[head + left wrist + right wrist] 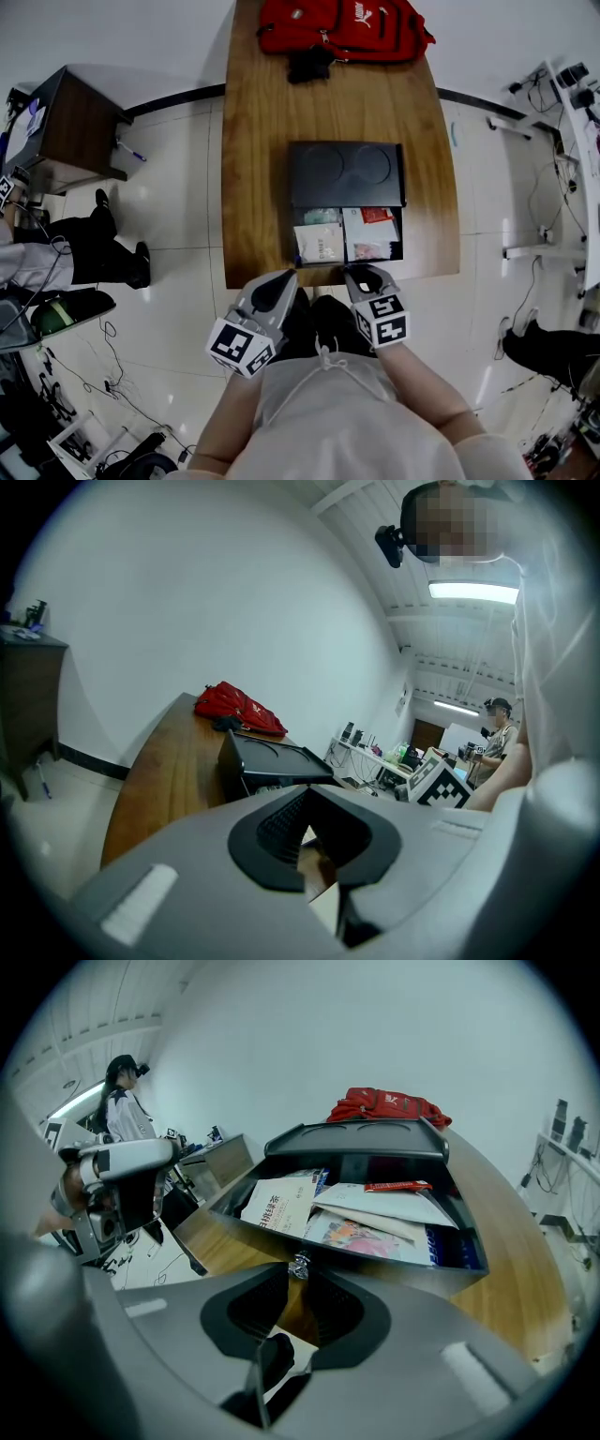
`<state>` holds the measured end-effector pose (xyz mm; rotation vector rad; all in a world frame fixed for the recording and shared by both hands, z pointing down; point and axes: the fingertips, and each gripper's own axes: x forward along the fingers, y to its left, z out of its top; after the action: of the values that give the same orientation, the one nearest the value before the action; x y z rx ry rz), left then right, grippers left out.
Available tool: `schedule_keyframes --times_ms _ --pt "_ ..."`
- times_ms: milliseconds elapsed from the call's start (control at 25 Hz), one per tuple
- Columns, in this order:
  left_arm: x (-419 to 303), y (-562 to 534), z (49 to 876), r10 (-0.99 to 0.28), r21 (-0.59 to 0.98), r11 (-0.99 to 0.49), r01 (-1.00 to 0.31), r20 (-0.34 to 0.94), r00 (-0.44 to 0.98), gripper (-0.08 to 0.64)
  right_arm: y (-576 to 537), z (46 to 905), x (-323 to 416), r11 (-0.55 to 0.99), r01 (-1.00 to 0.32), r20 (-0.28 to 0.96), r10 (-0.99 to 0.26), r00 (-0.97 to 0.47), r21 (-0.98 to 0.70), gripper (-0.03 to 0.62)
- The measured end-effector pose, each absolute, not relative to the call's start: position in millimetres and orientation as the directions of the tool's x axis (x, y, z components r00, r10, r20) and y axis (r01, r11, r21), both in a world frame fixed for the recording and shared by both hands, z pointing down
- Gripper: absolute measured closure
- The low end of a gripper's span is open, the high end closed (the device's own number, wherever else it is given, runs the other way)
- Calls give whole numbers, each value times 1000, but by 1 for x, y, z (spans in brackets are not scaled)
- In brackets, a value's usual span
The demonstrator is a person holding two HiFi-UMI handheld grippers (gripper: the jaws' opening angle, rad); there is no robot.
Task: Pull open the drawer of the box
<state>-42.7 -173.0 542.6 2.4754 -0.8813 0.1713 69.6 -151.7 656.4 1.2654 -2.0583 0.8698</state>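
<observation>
Right gripper view: right tool pinches half-hidden knob of the open drawer; left tool closed.

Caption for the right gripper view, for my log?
Right gripper pinches the knob of the open drawer, papers inside.

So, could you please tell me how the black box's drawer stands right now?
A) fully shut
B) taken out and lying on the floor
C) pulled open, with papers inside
C: the drawer stands out from the box toward the table edge, and the papers inside it are visible.
</observation>
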Motion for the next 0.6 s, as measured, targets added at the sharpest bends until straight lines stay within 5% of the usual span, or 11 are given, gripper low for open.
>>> schedule_keyframes --times_ms 400,480,600 --pt "-36 -155 538 -559 410 -672 -616 264 786 554 -145 659 71 321 -922 730 -574 -372 -218 511" --pt "-33 -153 533 -563 406 -677 -614 252 787 554 -139 654 70 317 -923 726 -579 -372 -221 466" --pt "-32 -156 519 -586 399 -673 -622 226 778 554 -133 627 73 335 -917 691 -611 -386 -217 505"
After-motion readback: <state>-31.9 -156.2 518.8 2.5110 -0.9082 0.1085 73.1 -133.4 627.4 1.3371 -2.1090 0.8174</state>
